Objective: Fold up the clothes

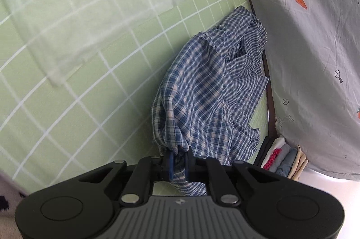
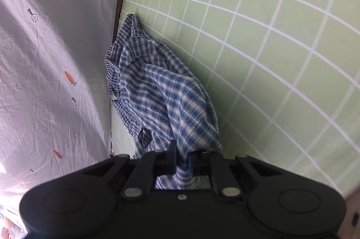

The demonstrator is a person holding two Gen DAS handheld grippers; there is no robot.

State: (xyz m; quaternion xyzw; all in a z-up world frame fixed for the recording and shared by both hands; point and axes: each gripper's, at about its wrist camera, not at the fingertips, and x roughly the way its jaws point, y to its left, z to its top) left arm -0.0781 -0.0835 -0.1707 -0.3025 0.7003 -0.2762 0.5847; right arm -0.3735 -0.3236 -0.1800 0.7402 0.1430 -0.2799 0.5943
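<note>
- Shirt (image 1: 209, 90), blue plaid, lies bunched in a crumpled heap on the green gridded mat (image 1: 67, 104), along the mat's edge next to the carrot-print sheet (image 1: 303, 48), and both claws have a piece of it.
- Left gripper (image 1: 177, 160) is clamped tight on a gathered wad of plaid at the near end of the heap; the cloth is pinched between the blue pads and a tail of it hangs below the jaws.
- Risk on this side, as I judge it: the bite looks like several layers, not one clean hem, so a lift could drag the whole bundle up twisted instead of opening it out.
- Stack of folded clothes (image 1: 283, 160) sits at the mat's near corner, just beside the heap; a wide swing of trailing fabric could brush it and knock it askew.
- Clear plastic sheet (image 1: 78, 21) lies on the mat farther out; a dragged hem might catch its edge and ruck it.
- Right gripper (image 2: 182, 159), in its own view, is likewise closed on plaid, the fabric squeezed between its fingers with loose cloth draping under.
- Danger here: the two holds look close together on the same bunch. If they are not matching corners, pulling apart spreads nothing flat, and a thin pinch may slip free halfway up.
- Sleeves are buried in the folds; I cannot tell where they run, so one could stay tucked under.
</note>
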